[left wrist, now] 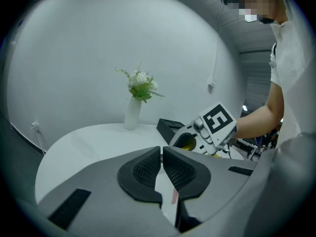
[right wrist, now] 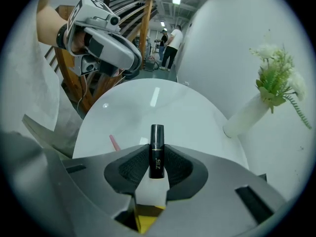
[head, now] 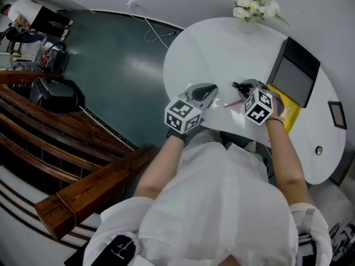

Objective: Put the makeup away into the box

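So the right tongs (right wrist: pixel 157 161) are clamped on a small black lipstick (right wrist: pixel 157 144), pads pressing on its lower half while the capped end pokes out past the tips. In the head view it hangs just above the white round surface (head: pixel 222 49), a little way short of the black box (head: pixel 302 54) at the far right. There's something yellow (head: pixel 292 115) just beside the box under the person's right hand; whether it's part of the box is hard to tell. The left tongs (left wrist: pixel 162 168) are closed with nothing between the pads, held above the near side of the surface. A thin pink stick (head: pixel 233 103) lies on the surface between the two tongs and looks like it needs putting away too. A white vase (right wrist: pixel 242 120) with flowers stands at the far edge, well clear of everything. About handling: the lipstick is probably very light and rigid, so weight isn't the issue. The shell looks glossy, so it could twist or slide out if the squeeze goes soft. The cap may also pull off, so holding the body rather than the cap seems the safer bet, which is roughly how it's held now. The pink stick looks skinny and low, so pinching it across the middle is likely the way.
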The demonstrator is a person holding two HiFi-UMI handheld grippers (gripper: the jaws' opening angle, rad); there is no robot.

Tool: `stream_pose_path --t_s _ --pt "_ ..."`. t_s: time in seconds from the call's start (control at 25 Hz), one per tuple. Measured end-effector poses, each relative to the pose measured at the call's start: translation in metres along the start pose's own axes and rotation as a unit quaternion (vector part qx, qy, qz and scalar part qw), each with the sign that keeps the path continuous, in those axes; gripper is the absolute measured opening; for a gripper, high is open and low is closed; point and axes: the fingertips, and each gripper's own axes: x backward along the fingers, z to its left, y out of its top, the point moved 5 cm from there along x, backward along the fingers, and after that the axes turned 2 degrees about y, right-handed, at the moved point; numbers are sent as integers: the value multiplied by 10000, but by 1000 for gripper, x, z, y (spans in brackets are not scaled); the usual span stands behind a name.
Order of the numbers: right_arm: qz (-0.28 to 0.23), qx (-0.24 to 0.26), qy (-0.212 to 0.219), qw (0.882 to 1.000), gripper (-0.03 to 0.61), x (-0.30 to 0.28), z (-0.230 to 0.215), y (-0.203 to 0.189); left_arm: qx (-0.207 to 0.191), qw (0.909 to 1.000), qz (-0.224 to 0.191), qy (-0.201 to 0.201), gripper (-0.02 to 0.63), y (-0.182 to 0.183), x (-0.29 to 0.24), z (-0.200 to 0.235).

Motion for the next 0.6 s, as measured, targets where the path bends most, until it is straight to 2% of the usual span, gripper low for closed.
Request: stream_pose_path --t_s 0.28,0.6 --pt "-123 -806 -464 9956 92 39 -4 -38 -296 9984 158 -447 25 9 -31 -29" --pt "72 -1612 -753 9840 92 64 2 -99 -569 9934 422 -900 25 14 -69 -60"
